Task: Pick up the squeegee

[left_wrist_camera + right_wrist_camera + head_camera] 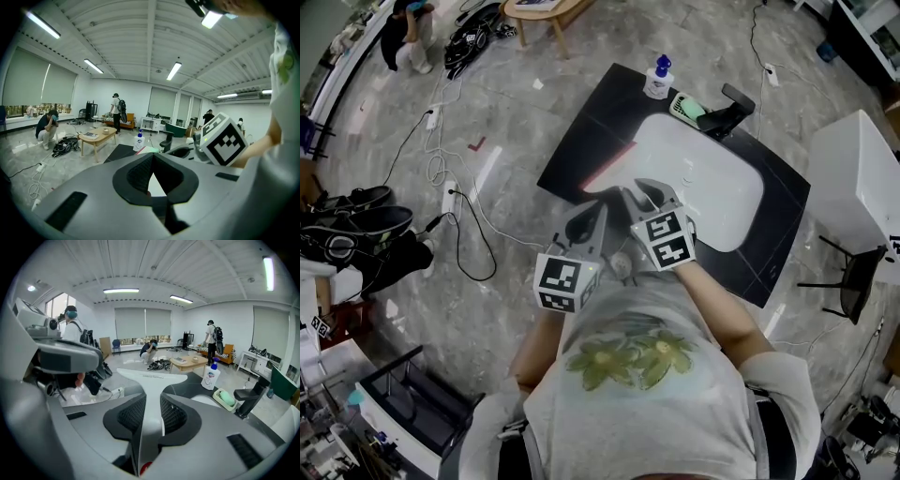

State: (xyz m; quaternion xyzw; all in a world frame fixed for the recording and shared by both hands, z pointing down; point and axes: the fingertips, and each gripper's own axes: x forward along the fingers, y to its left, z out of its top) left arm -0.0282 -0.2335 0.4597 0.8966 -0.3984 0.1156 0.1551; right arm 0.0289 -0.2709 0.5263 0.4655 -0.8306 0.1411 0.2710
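Note:
My right gripper (152, 401) is shut on the white squeegee (151, 380). Its handle runs up between the two black pads and its wide blade spreads out beyond the tips. In the head view the right gripper (645, 192) hovers over the near left edge of the white basin (712, 187). There I cannot make out the squeegee against the white. My left gripper (598, 214) hangs just left of it, at the table's front edge. In its own view the left gripper (151, 157) has its jaw tips together with nothing between them.
The basin sits in a black table (581, 141). A soap bottle (657, 78), a green sponge in a dish (687, 108) and a black fitting (729, 111) stand at the far edge. A white cabinet (853, 178) is at the right. Cables (450, 202) cross the floor at the left.

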